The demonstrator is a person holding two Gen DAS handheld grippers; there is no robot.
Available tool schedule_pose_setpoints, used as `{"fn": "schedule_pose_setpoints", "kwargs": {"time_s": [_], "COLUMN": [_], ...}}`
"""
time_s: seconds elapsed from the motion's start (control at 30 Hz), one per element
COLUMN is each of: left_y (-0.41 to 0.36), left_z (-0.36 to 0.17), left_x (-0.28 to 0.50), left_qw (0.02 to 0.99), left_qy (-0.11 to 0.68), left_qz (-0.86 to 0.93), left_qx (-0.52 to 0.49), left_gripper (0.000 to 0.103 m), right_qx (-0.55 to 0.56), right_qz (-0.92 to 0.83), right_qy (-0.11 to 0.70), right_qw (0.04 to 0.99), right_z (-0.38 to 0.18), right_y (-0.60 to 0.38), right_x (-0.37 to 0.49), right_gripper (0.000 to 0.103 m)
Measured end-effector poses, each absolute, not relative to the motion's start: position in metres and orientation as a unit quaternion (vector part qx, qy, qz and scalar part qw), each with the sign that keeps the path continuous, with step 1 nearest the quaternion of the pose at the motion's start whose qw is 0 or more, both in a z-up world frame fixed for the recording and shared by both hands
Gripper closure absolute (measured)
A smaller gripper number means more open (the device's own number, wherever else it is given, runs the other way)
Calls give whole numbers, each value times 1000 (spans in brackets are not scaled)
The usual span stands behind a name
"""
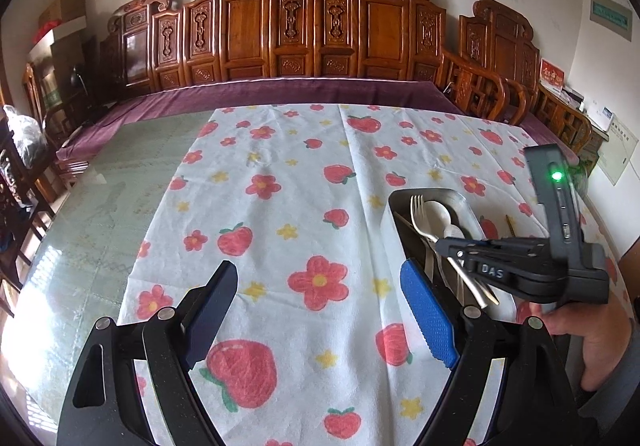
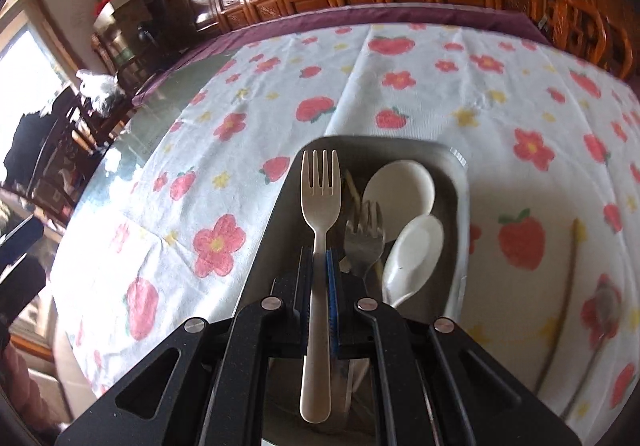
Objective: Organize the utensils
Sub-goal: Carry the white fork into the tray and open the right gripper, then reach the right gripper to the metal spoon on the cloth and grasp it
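Left wrist view: the left gripper has its fingers spread wide with nothing between them, over the flower-print cloth on the worktop. The metal tray lies ahead and to its right, and the right gripper reaches in over the tray from the right side, carried by a hand. Right wrist view: the right gripper has its fingers closed on the neck of a cream plastic fork, long axis in line with the fingers, tines forward, handle running back between them. The fork is held above the left part of the tray; a metal fork and two white spoons lie just to its right. Judgement: the right hand is the nearer, and release turns on the fork lying parallel to the tray's long side. Only this view shows the grip; a thin stick lies on the cloth outside the tray
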State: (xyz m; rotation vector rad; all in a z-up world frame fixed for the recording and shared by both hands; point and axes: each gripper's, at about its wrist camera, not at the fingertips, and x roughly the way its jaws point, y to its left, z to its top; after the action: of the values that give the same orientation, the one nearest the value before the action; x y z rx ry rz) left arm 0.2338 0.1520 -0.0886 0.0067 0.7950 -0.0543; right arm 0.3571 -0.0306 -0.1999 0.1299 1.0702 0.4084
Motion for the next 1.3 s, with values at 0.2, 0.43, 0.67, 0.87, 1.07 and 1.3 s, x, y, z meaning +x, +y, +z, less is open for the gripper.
{"fn": "schedule_pose_setpoints", "kwargs": {"time_s": [0.2, 0.43, 0.67, 0.87, 1.07, 1.3], "left_y": [156, 155, 150, 131, 103, 59], "left_z": [-90, -88, -84, -74, -63, -66], "left_x": [233, 231, 227, 216, 208, 204], "left_qw": [921, 923, 923, 926, 929, 927], "left_qy": [388, 385, 383, 376, 367, 366], "left_qz": [-22, -17, -18, -26, -44, -79], "left_qx": [2, 10, 12, 22, 24, 26], "left_gripper": [23, 23, 23, 23, 23, 23], "right_qx": [48, 63, 65, 71, 51, 25], "right_qz": [191, 199, 202, 205, 190, 130], "right_qy": [513, 507, 483, 436, 389, 386], "right_qw": [836, 837, 849, 873, 900, 913], "right_z": [-206, -200, -184, -150, -110, -110], "right_y": [-17, -18, -37, -87, -154, -233], "right_x": [352, 346, 337, 314, 284, 265], "right_gripper": [95, 93, 92, 92, 92, 78]}}
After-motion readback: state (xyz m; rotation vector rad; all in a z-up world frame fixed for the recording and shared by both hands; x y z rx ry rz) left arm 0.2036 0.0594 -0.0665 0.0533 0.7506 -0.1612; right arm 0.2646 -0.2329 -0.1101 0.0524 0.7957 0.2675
